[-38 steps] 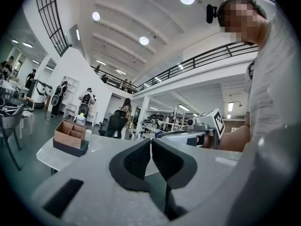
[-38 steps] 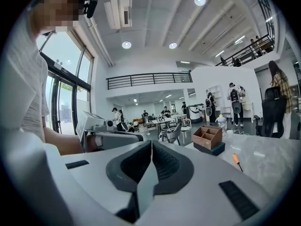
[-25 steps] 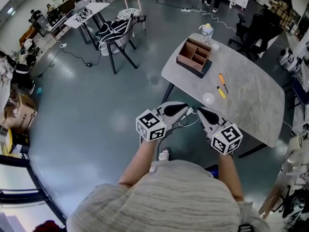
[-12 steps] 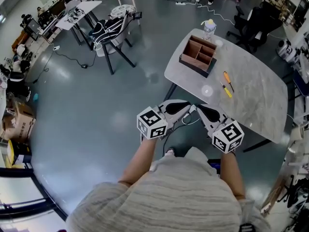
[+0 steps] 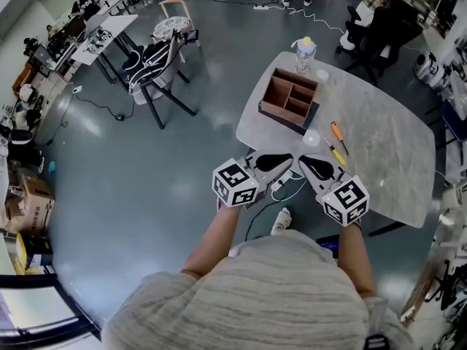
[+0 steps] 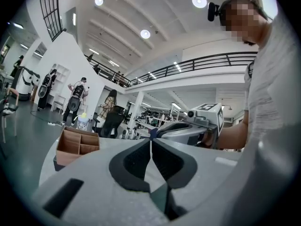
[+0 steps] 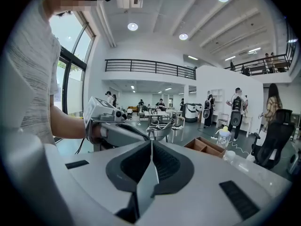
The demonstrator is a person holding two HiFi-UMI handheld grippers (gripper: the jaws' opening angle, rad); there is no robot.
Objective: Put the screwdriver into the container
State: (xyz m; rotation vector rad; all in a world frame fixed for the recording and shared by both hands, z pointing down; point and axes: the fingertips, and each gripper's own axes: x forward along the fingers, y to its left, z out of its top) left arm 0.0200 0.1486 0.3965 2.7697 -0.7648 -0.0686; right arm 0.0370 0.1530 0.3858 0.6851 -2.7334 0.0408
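Two screwdrivers lie on the grey marble table (image 5: 379, 144): an orange-handled screwdriver (image 5: 336, 133) and, nearer to me, a yellow-handled one (image 5: 335, 154). The wooden container (image 5: 288, 100) with several compartments stands at the table's far left corner; it also shows as the container (image 6: 77, 145) and the container (image 7: 207, 146). My left gripper (image 5: 290, 168) is shut and empty at the table's near edge. My right gripper (image 5: 304, 160) is shut and empty beside it, just short of the yellow screwdriver. In each gripper view the jaws meet with nothing between them.
A small bottle (image 5: 305, 49) with a yellow cap stands behind the container, a white lid (image 5: 322, 75) beside it. A clear disc (image 5: 311, 140) lies near the screwdrivers. A chair (image 5: 164, 53) stands on the floor to the left, an office chair (image 5: 379, 31) behind the table.
The table and its objects have come closer in the head view. Both grippers, still shut side by side, now reach the table's near edge.
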